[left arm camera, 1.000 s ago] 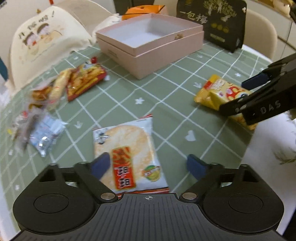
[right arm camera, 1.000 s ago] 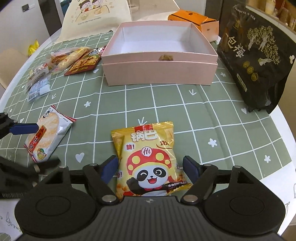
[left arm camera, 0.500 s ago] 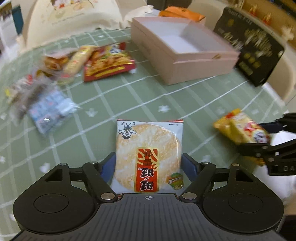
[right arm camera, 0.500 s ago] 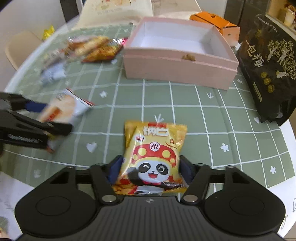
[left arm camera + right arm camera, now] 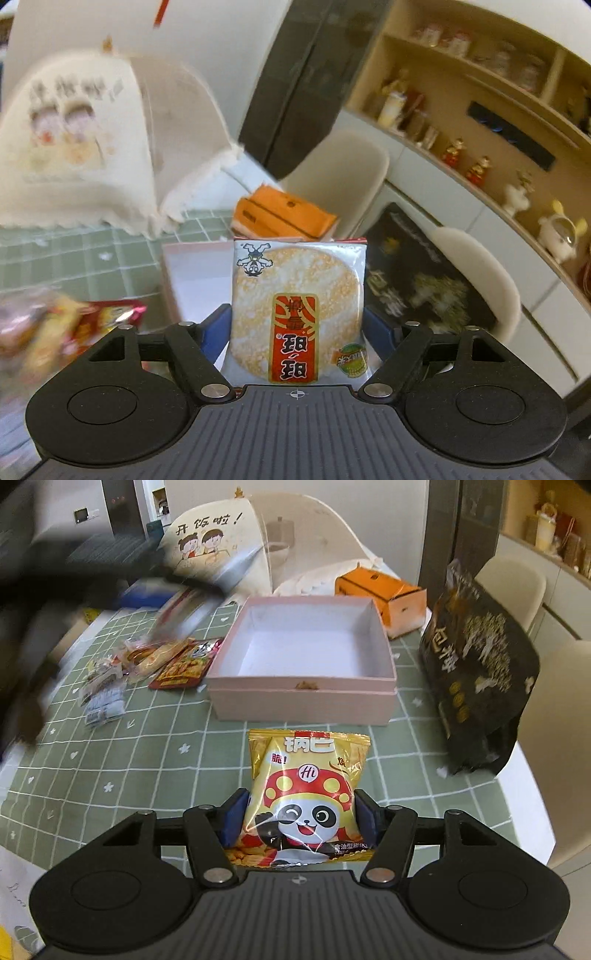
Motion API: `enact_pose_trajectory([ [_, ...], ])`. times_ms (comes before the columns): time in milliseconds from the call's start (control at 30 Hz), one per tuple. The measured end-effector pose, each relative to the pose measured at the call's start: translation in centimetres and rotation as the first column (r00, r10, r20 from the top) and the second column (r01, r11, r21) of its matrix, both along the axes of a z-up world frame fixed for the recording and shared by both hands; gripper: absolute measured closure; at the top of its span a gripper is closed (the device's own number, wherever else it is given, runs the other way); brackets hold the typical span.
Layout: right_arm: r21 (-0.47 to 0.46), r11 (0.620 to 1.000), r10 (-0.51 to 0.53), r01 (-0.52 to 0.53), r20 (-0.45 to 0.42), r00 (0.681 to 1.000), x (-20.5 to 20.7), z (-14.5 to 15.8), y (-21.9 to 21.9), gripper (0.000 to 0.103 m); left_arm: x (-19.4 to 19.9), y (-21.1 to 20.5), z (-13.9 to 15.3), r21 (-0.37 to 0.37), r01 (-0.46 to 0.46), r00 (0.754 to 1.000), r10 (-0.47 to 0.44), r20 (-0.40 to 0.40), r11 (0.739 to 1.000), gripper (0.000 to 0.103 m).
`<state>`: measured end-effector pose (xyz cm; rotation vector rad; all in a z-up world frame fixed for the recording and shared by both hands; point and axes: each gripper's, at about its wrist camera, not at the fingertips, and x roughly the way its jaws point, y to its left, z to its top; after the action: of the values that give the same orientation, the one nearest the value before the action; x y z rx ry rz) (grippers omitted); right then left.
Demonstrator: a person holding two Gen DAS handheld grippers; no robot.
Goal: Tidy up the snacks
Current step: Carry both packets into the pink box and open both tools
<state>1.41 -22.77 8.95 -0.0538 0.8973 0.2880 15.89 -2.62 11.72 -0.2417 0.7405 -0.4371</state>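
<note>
Both grippers had a snack. The left gripper (image 5: 297, 332) was clamped on the rice cracker pack (image 5: 297, 310), lifted off the table. The right gripper (image 5: 298, 821) squeezed the yellow panda chips bag (image 5: 304, 794), just near of the open pink box (image 5: 306, 664).

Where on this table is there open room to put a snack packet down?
The pink box is empty inside. Bare green cloth lies between the box's front wall and the right gripper. Left of the box is crowded with loose snack packets; a black bag fills its right.
</note>
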Motion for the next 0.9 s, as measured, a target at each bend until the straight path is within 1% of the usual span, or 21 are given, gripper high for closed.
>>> enact_pose_trajectory([
  [33,-0.01,1.0,-0.006,0.006,0.004,1.0,0.3,-0.1,0.0,0.043,2.0,-0.6,-1.6,0.021,-0.015,0.998,0.016,-0.056,1.0,0.025],
  [67,-0.015,1.0,-0.01,0.01,0.008,1.0,0.6,-0.1,-0.1,0.043,3.4,-0.9,-3.1,0.044,-0.035,0.995,0.039,-0.088,0.998,0.026],
  [100,-0.019,1.0,-0.013,0.013,0.013,1.0,1.0,0.0,-0.1,0.043,4.0,-0.9,-4.2,0.043,-0.047,0.995,0.05,-0.085,0.998,0.029],
  [167,-0.026,0.999,-0.021,0.022,0.033,0.999,1.9,0.2,0.0,0.043,3.9,0.2,-4.8,-0.008,-0.06,0.996,0.06,-0.061,0.998,0.029],
  [233,-0.03,0.999,-0.028,0.03,0.068,0.997,3.3,0.9,0.1,0.043,3.7,2.0,-4.5,-0.07,-0.068,0.997,0.066,-0.04,0.995,0.028],
  [267,-0.023,0.999,-0.03,0.032,0.084,0.996,4.1,1.3,0.2,0.043,3.7,3.1,-4.1,-0.077,-0.084,0.996,0.083,-0.02,0.993,0.028],
  [300,-0.013,0.999,-0.031,0.032,0.099,0.995,5.2,1.7,0.5,0.043,3.9,4.0,-3.6,-0.059,-0.107,0.994,0.108,-0.001,0.992,0.028],
  [333,0.0,0.999,-0.033,0.033,0.116,0.993,6.9,2.1,0.9,0.042,4.3,5.0,-3.1,-0.011,-0.15,0.988,0.15,0.023,0.989,0.028],
  [367,0.015,0.999,-0.038,0.037,0.127,0.991,8.4,2.4,1.2,0.04,5.0,5.8,-2.8,0.034,-0.19,0.981,0.189,0.038,0.981,0.028],
  [400,0.034,0.999,-0.041,0.036,0.136,0.99,10.2,2.6,1.7,0.036,6.0,6.8,-3.0,0.082,-0.236,0.972,0.234,0.04,0.968,0.028],
  [433,0.038,0.999,-0.032,0.027,0.134,0.99,12.4,2.5,2.4,0.028,7.0,7.6,-3.6,0.103,-0.254,0.967,0.253,0.021,0.962,0.028],
  [500,0.017,1.0,-0.027,0.026,0.094,0.995,15.4,2.0,3.7,0.028,9.2,8.3,-5.7,0.137,-0.236,0.967,0.247,-0.065,0.962,0.028],
  [533,0.02,0.999,-0.035,0.033,0.073,0.997,16.2,1.8,4.1,0.028,10.0,8.2,-6.7,0.163,-0.218,0.967,0.236,-0.098,0.962,0.028],
  [567,0.036,0.999,-0.042,0.04,0.059,0.997,16.2,1.6,4.3,0.028,10.4,8.0,-7.9,0.209,-0.195,0.967,0.224,-0.124,0.958,0.029],
  [600,0.061,0.997,-0.039,0.036,0.054,0.998,15.5,1.4,4.4,0.028,10.4,7.7,-8.6,0.248,-0.172,0.97,0.207,-0.125,0.953,0.03],
  [667,0.112,0.994,-0.014,0.009,0.04,0.999,13.7,0.8,4.5,0.028,9.0,6.9,-9.0,0.341,-0.11,0.988,0.14,-0.063,0.934,0.033],
  [700,0.117,0.993,-0.004,0.001,0.023,1.0,12.9,0.3,4.5,0.028,8.4,6.7,-8.9,0.365,-0.083,0.992,0.111,-0.056,0.927,0.045],
  [733,0.113,0.994,0.002,-0.002,0.004,1.0,12.3,-0.3,4.7,0.028,7.3,6.6,-8.9,0.381,-0.059,0.995,0.085,-0.05,0.923,0.05],
  [767,0.108,0.994,0.01,-0.008,-0.02,1.0,11.7,-1.2,5.0,0.028,5.8,6.8,-8.8,0.383,-0.039,0.997,0.059,-0.04,0.923,0.052],
  [833,0.101,0.994,0.038,-0.033,-0.05,0.998,10.9,-2.4,5.8,0.028,3.1,7.6,-8.8,0.356,-0.018,0.999,0.033,-0.035,0.934,0.056],
  [900,0.089,0.994,0.067,-0.063,-0.04,0.997,10.2,-2.9,7.3,0.028,0.3,8.9,-9.0,0.32,-0.016,0.999,0.027,-0.029,0.947,0.058],
])
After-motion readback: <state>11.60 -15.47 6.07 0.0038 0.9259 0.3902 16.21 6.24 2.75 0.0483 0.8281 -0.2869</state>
